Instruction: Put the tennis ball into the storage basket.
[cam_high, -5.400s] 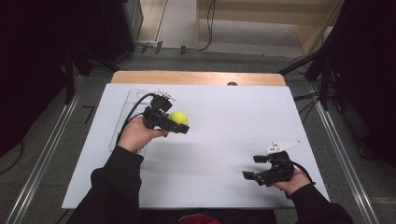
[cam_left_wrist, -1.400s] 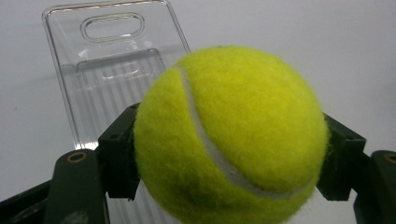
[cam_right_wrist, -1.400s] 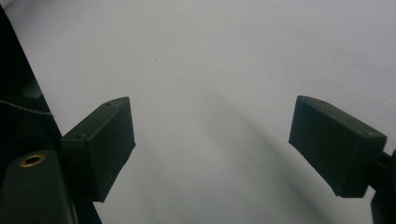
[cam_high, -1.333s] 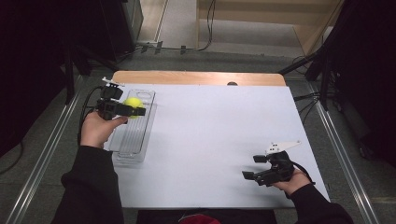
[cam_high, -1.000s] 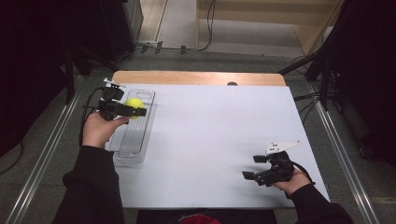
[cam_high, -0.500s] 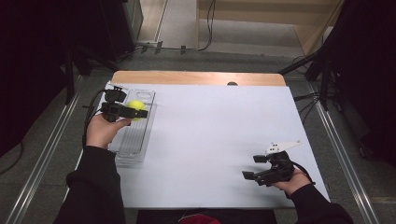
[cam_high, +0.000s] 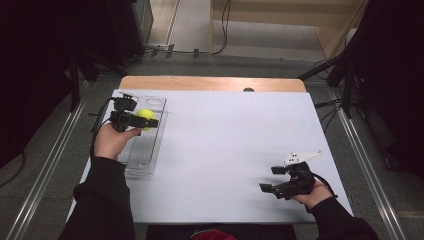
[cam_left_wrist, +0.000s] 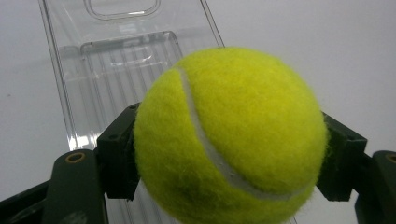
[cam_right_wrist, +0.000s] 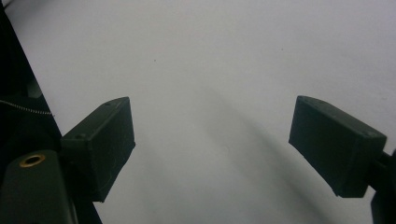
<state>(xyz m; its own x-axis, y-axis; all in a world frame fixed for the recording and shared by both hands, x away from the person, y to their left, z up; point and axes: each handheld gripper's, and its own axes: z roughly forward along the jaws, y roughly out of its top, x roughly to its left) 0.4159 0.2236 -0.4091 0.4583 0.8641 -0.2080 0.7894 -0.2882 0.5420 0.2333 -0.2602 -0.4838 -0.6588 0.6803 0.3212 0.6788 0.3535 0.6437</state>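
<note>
- High view: I have the left gripper (cam_high: 145, 121) at the far-left part of the table (cam_high: 225, 150), its jaws clamped on a yellow tennis ball (cam_high: 145, 116).
- High view: the ball sits above the far end of a clear plastic tray (cam_high: 142, 150), which lies lengthwise along the table's left edge; I cannot tell whether ball and tray touch.
- High view: the tray's near end holds nothing I can make out.
- High view: the right gripper (cam_high: 272, 180) rests near the table's near-right corner, jaws spread with nothing between them, well apart from the tray.
- High view: between my two grippers the white tabletop is open; a wooden strip (cam_high: 210, 83) borders the far edge, and metal rails (cam_high: 367, 165) run along the floor on both sides.
- Left gripper view: the tennis ball (cam_left_wrist: 231, 140) is pinched between both black pads (cam_left_wrist: 119, 158), its white seam curving across the front.
- Left gripper view: behind it the ribbed floor of the clear tray (cam_left_wrist: 121, 60) runs away from me, with a rounded cut-out handle at its far end; white table lies to either side.
- Right gripper view: my right gripper (cam_right_wrist: 212, 149) has its jaws wide apart over bare white table (cam_right_wrist: 210, 60), gripping nothing; a dark edge shows at the left border.
</note>
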